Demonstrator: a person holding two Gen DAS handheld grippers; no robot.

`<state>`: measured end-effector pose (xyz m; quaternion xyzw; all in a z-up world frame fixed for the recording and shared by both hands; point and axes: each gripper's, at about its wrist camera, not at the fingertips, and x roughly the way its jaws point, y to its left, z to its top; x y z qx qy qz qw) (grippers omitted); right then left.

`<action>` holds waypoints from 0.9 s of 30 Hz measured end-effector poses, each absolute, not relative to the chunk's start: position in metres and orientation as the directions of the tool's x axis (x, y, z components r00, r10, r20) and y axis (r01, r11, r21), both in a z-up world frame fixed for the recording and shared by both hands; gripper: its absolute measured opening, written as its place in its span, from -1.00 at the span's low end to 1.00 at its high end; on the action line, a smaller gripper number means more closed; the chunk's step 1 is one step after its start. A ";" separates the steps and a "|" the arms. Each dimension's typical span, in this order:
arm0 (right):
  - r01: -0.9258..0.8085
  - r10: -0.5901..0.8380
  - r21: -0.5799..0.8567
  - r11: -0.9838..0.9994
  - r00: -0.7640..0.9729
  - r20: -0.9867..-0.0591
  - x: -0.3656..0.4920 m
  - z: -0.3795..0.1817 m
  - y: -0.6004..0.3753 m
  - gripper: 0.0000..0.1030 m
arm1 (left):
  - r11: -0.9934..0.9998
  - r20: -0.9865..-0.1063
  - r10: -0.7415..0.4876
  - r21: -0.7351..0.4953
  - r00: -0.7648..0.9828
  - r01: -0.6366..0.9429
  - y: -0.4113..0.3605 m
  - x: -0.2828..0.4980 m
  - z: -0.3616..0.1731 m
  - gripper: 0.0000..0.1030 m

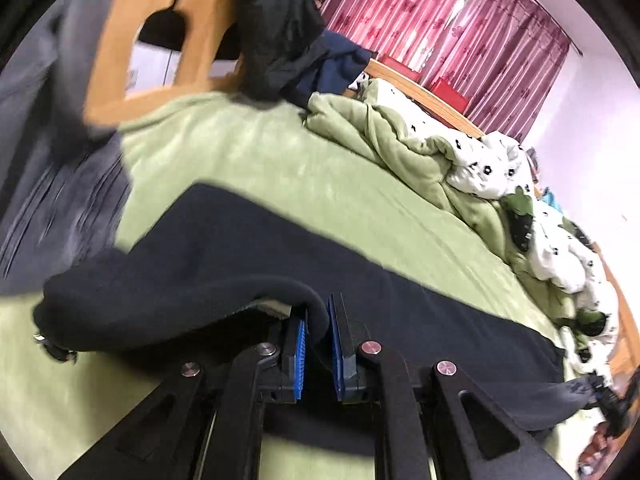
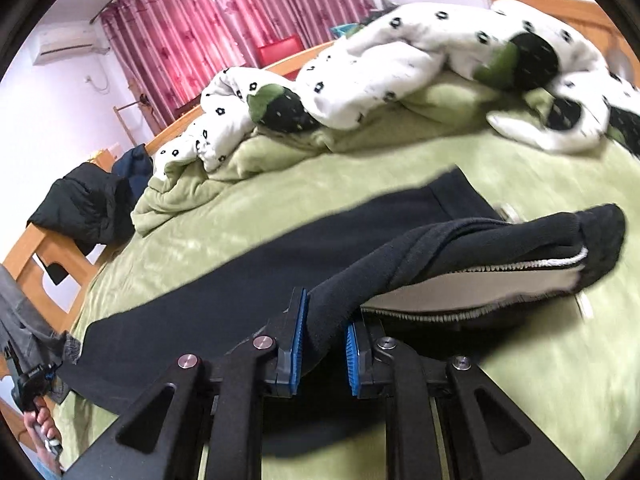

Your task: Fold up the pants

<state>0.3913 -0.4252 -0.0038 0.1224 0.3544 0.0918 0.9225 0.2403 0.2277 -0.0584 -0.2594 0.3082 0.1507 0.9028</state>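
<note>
The pants [image 1: 248, 256] were found gripped in both the left gripper [image 1: 317, 344] and right gripper [image 2: 326, 344]. A thin bunched hold was noted; slippage toward six o'clock onto the bed [image 1: 280, 152] was judged possible.

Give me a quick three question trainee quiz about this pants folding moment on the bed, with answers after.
1. True or false: both the left tongs and the right tongs grip the black pants.
2. What colour is the blanket under the pants?
3. Multiple choice: what hangs at the window? A. pink curtains B. white blinds C. nothing

Key: 1 true; 2 green; 3 A.
</note>
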 end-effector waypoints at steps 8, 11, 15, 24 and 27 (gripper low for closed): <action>-0.013 0.129 0.167 0.986 0.695 -0.707 0.502 -0.057 -0.383 -0.41 | 0.846 -0.686 0.258 -0.181 0.680 -0.502 0.225 0.354 -0.089 -0.67; 0.032 0.065 0.116 0.993 0.666 -0.743 0.509 -0.073 -0.379 -0.30 | 0.835 -0.717 0.248 -0.183 0.652 -0.520 0.224 0.357 -0.096 -0.01; 0.003 0.112 0.159 0.987 0.698 -0.708 0.466 -0.060 -0.394 0.14 | 0.841 -0.656 0.224 -0.243 0.720 -0.484 0.215 0.319 -0.078 0.58; 0.027 0.111 0.168 0.985 0.651 -0.751 0.342 -0.071 -0.447 0.36 | 0.795 -0.735 0.078 -0.362 0.674 -0.487 0.203 0.205 -0.106 0.59; 0.083 0.161 0.266 0.960 0.614 -0.772 0.313 -0.095 -0.470 0.36 | 0.764 -0.753 0.016 -0.415 0.658 -0.494 0.198 0.168 -0.132 0.59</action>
